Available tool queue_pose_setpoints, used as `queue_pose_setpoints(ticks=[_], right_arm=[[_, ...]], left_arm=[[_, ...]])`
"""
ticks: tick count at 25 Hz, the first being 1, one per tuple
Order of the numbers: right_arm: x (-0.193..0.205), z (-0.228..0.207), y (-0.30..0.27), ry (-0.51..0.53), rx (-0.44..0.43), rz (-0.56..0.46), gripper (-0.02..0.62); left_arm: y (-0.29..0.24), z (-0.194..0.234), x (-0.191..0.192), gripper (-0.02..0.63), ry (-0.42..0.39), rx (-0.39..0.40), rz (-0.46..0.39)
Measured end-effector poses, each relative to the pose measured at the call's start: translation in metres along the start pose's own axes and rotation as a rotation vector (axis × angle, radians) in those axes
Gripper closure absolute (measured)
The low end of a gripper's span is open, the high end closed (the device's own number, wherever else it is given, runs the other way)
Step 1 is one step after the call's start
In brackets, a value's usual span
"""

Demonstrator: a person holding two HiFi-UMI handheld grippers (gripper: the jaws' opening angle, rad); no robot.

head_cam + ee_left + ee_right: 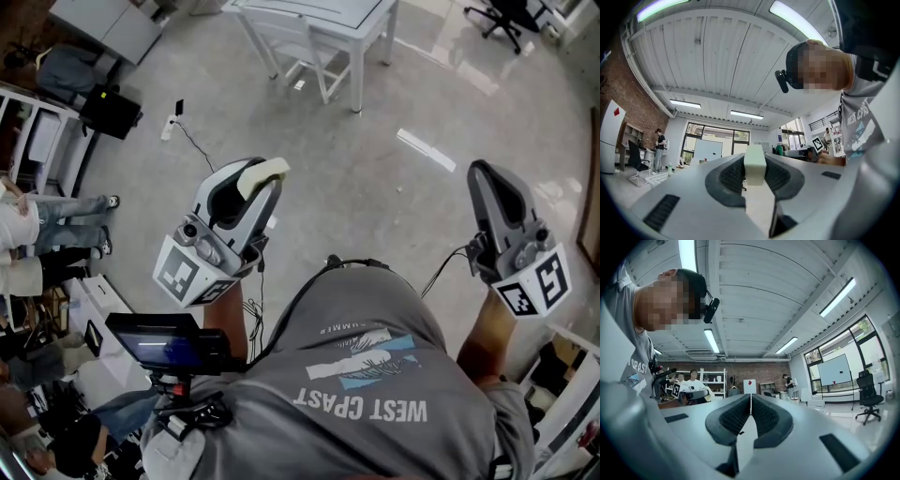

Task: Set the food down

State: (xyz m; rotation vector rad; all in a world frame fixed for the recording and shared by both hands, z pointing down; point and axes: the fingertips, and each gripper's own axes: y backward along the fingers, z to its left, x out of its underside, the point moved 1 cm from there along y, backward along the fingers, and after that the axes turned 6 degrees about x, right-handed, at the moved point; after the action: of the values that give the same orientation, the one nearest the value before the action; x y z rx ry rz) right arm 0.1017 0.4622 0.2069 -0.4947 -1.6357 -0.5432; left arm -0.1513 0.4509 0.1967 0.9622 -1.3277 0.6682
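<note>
My left gripper (251, 187) is held up in front of my chest, shut on a pale yellow-white block of food (263, 172) that sticks out past the jaw tips. The left gripper view shows the same food (754, 164) as a pale block clamped between the dark pads, pointing up at the ceiling. My right gripper (489, 180) is raised at the right, its jaws pressed together with nothing between them. The right gripper view shows the right gripper (751, 414) with its pads meeting along a thin line.
Below me is a grey polished floor (375, 187). A white table (323, 23) and chair stand at the top, an office chair (502, 19) at the top right. People stand by shelves (37, 225) at the left. A power strip with cable (171, 127) lies on the floor.
</note>
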Motion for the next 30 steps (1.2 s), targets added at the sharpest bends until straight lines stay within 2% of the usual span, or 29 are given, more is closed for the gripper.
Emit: queue_pose_setpoints(ticks=[7, 12, 19, 30], right_arm=[[-0.011, -0.013, -0.022, 0.063, 0.004, 0.026, 0.588], [-0.01, -0.033, -0.044, 0.088, -0.044, 0.038, 0.588], [-0.009, -0.093, -0.061, 0.066, -0.105, 0.047, 0.588], [-0.019, -0.175, -0.094, 0.032, -0.171, 0.009, 0.588]], left_arm=[[-0.023, 0.017, -0.001, 0.502, -0.001, 0.053, -0.038], [-0.055, 0.03, 0.005, 0.502, 0.009, 0.061, -0.072], [-0.101, 0.059, 0.026, 0.502, -0.028, -0.033, -0.04], [-0.173, 0.084, 0.036, 0.502, -0.07, -0.089, 0.015]])
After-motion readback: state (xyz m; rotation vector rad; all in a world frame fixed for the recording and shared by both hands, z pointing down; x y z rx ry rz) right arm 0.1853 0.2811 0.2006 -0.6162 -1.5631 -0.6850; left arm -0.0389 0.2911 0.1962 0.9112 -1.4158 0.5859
